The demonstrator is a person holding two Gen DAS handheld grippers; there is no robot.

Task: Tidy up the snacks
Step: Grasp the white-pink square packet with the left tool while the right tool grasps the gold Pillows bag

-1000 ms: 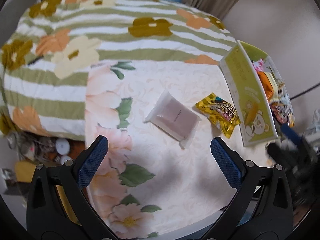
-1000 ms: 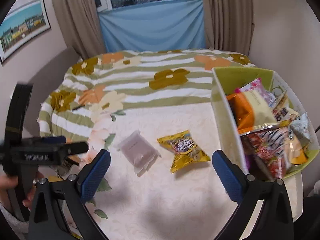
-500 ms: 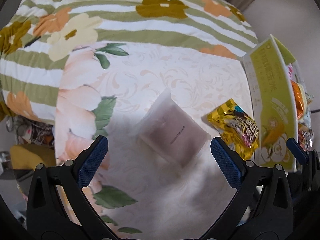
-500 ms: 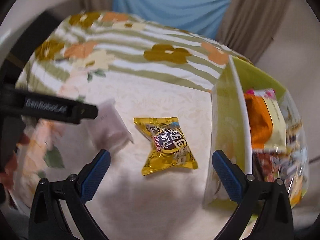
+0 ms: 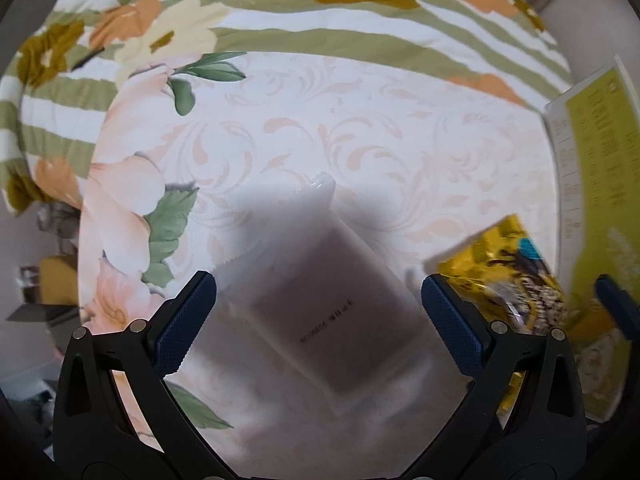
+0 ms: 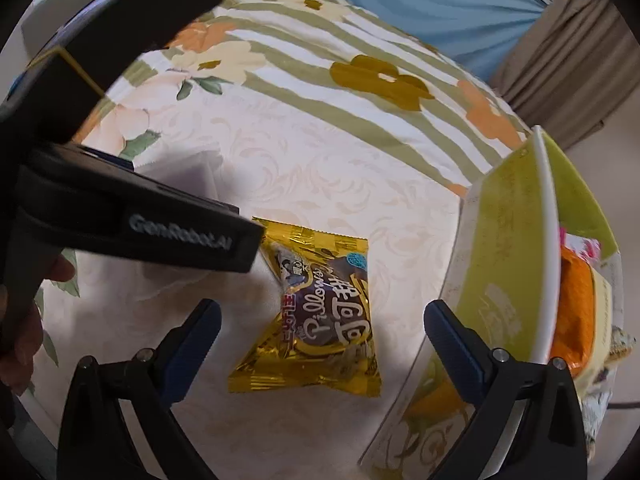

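A frosted white packet with a mauve bar inside (image 5: 320, 304) lies flat on the floral cloth, right between the open jaws of my left gripper (image 5: 318, 324). A yellow foil Pillows snack bag (image 6: 320, 320) lies beside it, between the open jaws of my right gripper (image 6: 322, 340); it also shows in the left wrist view (image 5: 508, 276). The green snack box (image 6: 508, 248) stands to the right, holding several snack bags (image 6: 576, 312). The left gripper's body (image 6: 132, 224) hides most of the white packet in the right wrist view.
The table carries a cream floral cloth (image 5: 360, 152); a green striped flower blanket (image 6: 320, 52) lies beyond it. Blue cloth and curtains (image 6: 460, 4) are at the back. Clutter sits on the floor at the left (image 5: 44, 280).
Both grippers have dropped and moved forward. The left now straddles the white packet, the right straddles the yellow bag. Both stay open.
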